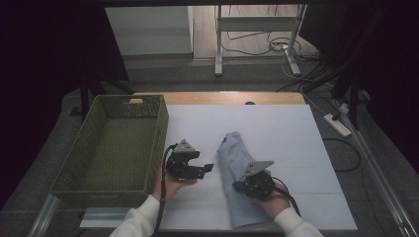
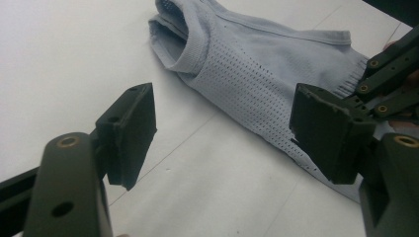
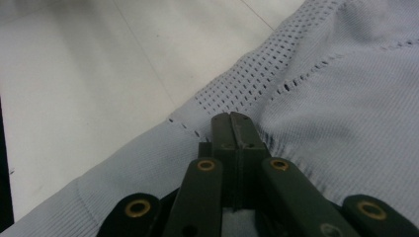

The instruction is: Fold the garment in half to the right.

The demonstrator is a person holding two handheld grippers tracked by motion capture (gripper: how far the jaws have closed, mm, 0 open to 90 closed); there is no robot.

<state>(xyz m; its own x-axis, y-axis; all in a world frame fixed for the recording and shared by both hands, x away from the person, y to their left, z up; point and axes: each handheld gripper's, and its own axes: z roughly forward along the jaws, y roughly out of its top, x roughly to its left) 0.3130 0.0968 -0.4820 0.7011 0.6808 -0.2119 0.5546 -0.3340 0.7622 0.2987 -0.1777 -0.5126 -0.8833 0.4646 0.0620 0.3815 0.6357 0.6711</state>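
Looking down from the high view, we see a folded pale blue knitted garment [image 1: 237, 173] lying on the white worktop [image 1: 291, 143]. It sits near the middle, a bit toward our side, and it stretches from the front edge up and away from us.

Our right gripper [image 1: 254, 183] rests on the lower part of the garment. In the right gripper view its fingers [image 3: 232, 129] are pressed tight together, and their tips push into the cloth. A little fold of the knit bunches up around the tips, so we take it that they are pinching the cloth. Rows of small holes run across the knit just past the tips.

Our left gripper [image 1: 190, 165] is just beside the garment, on its left, over bare worktop. In the left gripper view its fingers [image 2: 131, 131] stand wide apart with nothing between them. They point toward the ribbed end of the garment [image 2: 257, 69], which is near but not touching them.

A green woven basket [image 1: 84, 163] with tall sides stands on the left of the worktop, close to our left hand [image 1: 170, 186].
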